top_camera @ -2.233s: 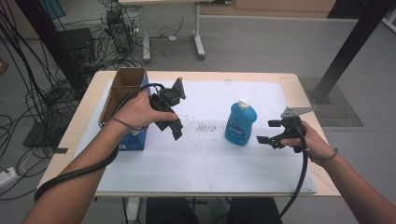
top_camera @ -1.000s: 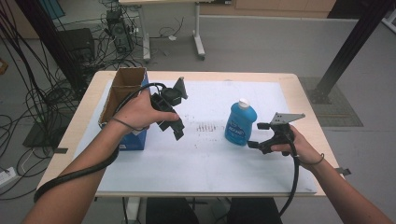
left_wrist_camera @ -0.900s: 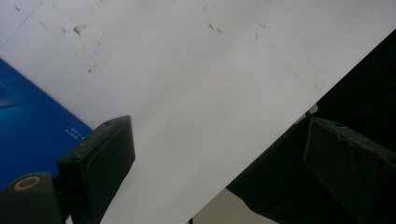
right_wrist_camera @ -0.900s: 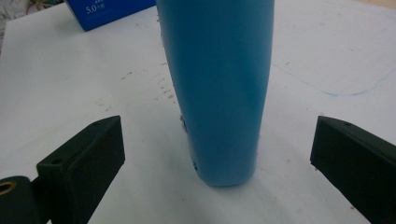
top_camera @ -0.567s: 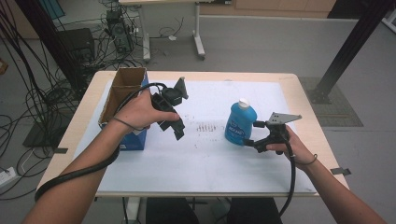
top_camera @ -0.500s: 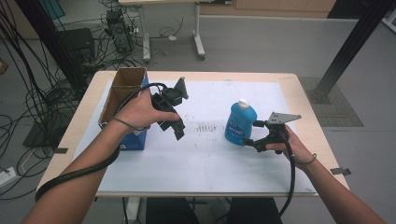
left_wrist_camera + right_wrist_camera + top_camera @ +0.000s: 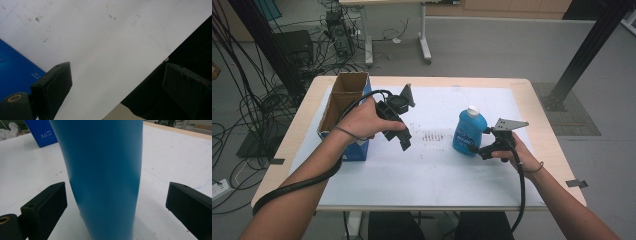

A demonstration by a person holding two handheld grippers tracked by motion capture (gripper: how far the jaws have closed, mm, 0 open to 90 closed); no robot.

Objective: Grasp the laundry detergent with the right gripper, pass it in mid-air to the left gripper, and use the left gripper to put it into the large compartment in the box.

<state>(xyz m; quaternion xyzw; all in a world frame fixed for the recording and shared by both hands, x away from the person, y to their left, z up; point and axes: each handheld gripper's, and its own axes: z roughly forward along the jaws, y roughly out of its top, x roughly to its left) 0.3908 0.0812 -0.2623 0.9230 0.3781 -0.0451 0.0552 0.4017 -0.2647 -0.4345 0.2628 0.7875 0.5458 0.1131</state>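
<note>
The blue bottle [image 7: 105, 177] is straddled, untouched, by the right gripper [image 7: 116, 207], jaws apart; the left gripper [image 7: 117, 92] is held spread, empty

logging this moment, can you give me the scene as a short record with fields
work in hand: right gripper reaching for the blue bottle
bottle: upright on the white table cover, white cap on
right gripper: jaws open on either side of the bottle, pads not touching it
left gripper: open, nothing between its jaws, above the cover
box: open cardboard box with blue sides, at the table's left
</note>
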